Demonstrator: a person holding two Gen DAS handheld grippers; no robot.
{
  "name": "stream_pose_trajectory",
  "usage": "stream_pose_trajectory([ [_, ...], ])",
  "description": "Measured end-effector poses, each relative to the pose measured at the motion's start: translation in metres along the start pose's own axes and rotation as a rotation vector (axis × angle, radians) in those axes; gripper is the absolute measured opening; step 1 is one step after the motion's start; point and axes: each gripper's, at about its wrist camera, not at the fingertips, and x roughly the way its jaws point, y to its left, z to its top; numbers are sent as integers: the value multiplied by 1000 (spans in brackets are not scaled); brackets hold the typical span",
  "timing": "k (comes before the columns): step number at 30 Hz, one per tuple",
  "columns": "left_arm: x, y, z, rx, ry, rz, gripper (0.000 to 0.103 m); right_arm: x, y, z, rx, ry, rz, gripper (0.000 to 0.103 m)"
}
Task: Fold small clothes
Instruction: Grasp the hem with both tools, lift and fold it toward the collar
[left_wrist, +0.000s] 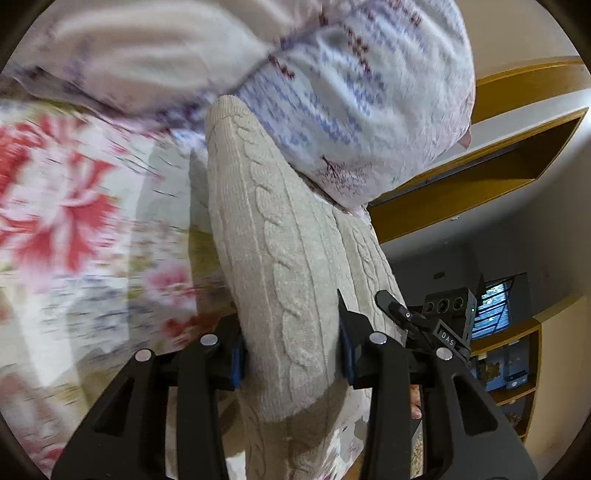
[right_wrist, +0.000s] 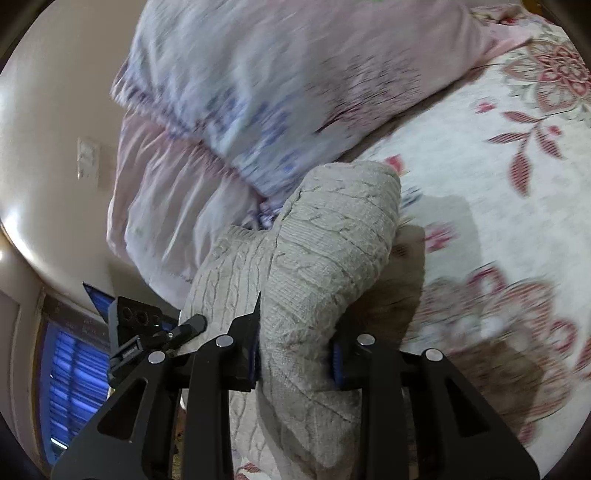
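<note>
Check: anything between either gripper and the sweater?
No. Both are shut on the sweater: left gripper, right gripper. A pillow lies just beyond it on the bedspread.

Your left gripper (left_wrist: 291, 354) and right gripper (right_wrist: 295, 354) are both raised, each clamped on cream knit fabric (left_wrist: 280, 236) between blue pads (right_wrist: 337, 363).

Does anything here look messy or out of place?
Only the cream knit garment: it is bunched into a thick roll rather than lying flat, pinched by the left tool and the right tool. Nothing looks torn.
</note>
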Motion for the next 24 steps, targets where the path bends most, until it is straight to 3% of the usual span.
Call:
stream_pose_trajectory([
  [7, -67, 26, 1, 13, -70, 111, 39, 53, 51, -28, -164, 25, -26, 28],
  [11, -83, 63, -1, -50, -84, 189, 41, 89, 61, -39, -245, 82, -146, 29],
  [13, -78, 82, -3, -102, -74, 176, 45, 96, 56, -39, -238, 101, -170, 33],
  [16, -78, 93, -7, -119, -97, 152, 54, 91, 44, -32, -172, 125, -135, 40],
  [19, -87, 85, -10, -68, -130, 196, 59, 78, 38, -27, -149, 104, -118, 41],
  [24, -114, 60, -14, 52, -280, 278, 65, 72, 35, -20, -99, 69, -97, 41],
])
